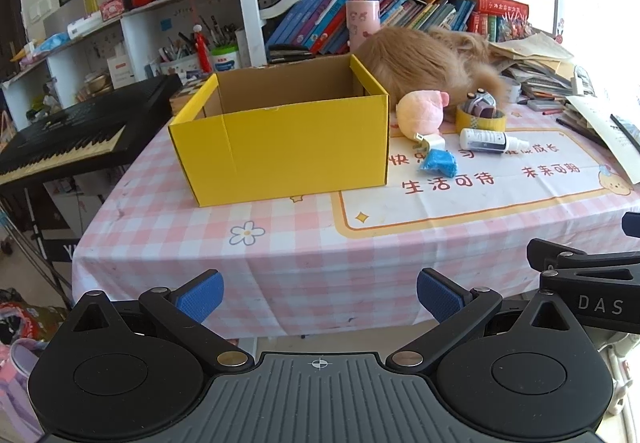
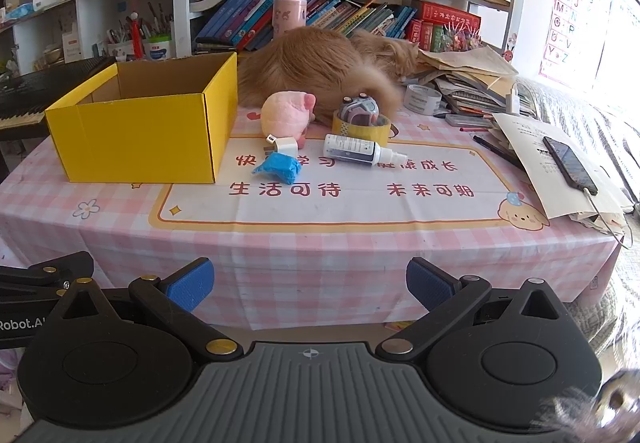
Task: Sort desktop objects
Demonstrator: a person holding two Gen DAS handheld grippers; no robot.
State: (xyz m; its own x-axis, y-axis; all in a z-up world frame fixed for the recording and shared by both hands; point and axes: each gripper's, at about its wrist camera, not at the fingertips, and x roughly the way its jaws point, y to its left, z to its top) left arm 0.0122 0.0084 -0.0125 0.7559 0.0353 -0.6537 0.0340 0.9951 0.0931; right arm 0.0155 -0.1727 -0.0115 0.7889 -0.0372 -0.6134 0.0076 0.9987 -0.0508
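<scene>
An open yellow cardboard box [image 1: 280,147] [image 2: 144,135] stands on the pink checked table, and what shows of its inside is bare. Right of it lie a pink plush toy [image 1: 420,111] [image 2: 286,113], a white charger plug [image 1: 430,142] [image 2: 282,146], a blue crumpled lump [image 1: 438,162] [image 2: 278,167], a white spray bottle [image 1: 490,141] [image 2: 360,151] and a yellow tape roll [image 1: 480,118] [image 2: 362,125] with a small grey toy in it. My left gripper [image 1: 318,297] and right gripper [image 2: 310,285] are both open and empty, before the table's front edge.
A ginger cat [image 2: 320,63] lies behind the objects. Piles of paper, pens and a phone [image 2: 570,165] fill the table's right side. A black keyboard [image 1: 68,131] stands left of the table. Bookshelves run along the back.
</scene>
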